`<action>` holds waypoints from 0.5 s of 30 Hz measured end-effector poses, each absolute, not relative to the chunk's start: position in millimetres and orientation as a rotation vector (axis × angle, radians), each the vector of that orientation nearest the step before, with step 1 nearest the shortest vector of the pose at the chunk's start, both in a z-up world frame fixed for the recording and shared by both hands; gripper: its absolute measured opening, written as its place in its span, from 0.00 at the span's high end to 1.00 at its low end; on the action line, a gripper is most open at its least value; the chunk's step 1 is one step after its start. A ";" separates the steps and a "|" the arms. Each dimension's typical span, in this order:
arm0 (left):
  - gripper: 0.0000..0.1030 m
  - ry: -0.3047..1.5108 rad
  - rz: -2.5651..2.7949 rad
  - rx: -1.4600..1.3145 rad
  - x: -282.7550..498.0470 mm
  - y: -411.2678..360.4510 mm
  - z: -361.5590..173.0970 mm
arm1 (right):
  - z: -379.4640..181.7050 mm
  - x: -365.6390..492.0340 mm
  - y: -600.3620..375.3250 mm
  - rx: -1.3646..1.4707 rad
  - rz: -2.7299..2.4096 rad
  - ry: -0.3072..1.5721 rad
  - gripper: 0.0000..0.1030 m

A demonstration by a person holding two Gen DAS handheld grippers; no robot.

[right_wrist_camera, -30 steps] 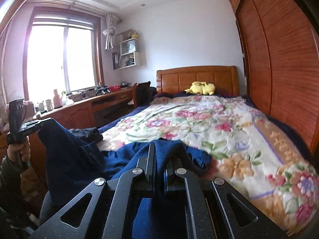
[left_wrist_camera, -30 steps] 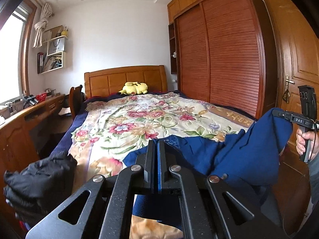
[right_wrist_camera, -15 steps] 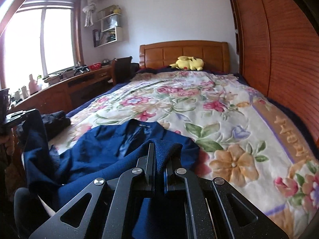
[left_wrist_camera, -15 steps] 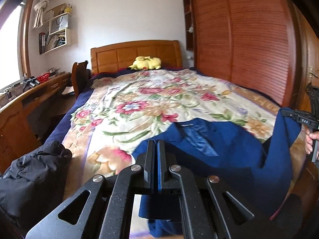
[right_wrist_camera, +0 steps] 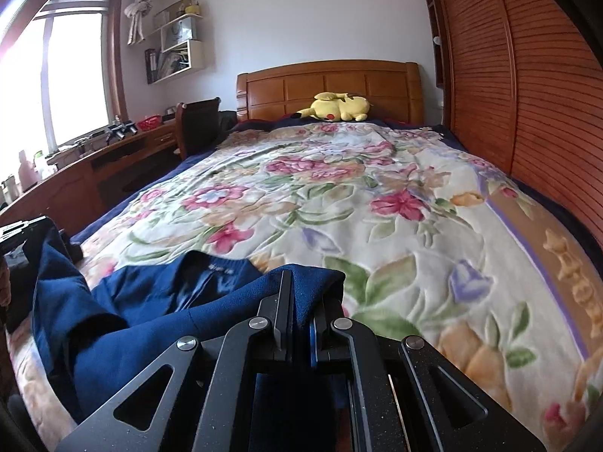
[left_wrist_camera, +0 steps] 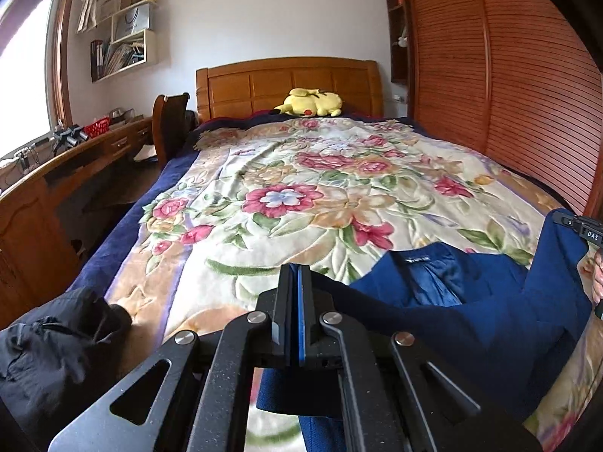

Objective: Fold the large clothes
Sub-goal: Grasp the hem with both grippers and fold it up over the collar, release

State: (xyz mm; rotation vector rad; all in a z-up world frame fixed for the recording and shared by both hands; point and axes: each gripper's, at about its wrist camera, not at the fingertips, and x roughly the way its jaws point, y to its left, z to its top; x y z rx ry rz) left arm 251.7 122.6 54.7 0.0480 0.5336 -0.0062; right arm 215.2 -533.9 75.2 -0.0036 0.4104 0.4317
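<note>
both grippers clamped on the blue jacket at the foot of the bed

the left gripper [left_wrist_camera: 296, 275] has its jaws pressed together on a thin edge of the blue jacket [left_wrist_camera: 471, 312]; a strip of blue cloth shows between the two black fingers and more cloth hangs below them. the right gripper [right_wrist_camera: 301, 282] is also closed on the jacket, and there a thicker fold of the fabric bulges over the tips of the fingers. in the left wrist view the right gripper is visible at the far right edge, with a corner of the jacket pulled up to it and part of a hand [left_wrist_camera: 597, 278] just beside it.

the jacket is stretched between the two grippers and its middle part lies on the floral blanket [left_wrist_camera: 301, 188], at the near end of the bed. the collar with a small label faces up, and the shiny lining is visible inside it. the two held corners are raised above the blanket, while the collar part is touching it.

further out, a black garment [left_wrist_camera: 56, 342] lies in a heap at the near left corner of the bed. a yellow plush toy [right_wrist_camera: 339, 107] rests at the far end, against the wooden headboard [right_wrist_camera: 328, 84]. a wooden desk [left_wrist_camera: 56, 173] stands along the left side of the bed, under the window, and a slatted wooden wardrobe [right_wrist_camera: 527, 94] fills the right side.
</note>
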 end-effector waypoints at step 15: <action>0.98 0.565 0.035 0.074 326.6 115.4 35.3 | 54.9 281.1 -509.7 -0.048 0.346 0.456 0.95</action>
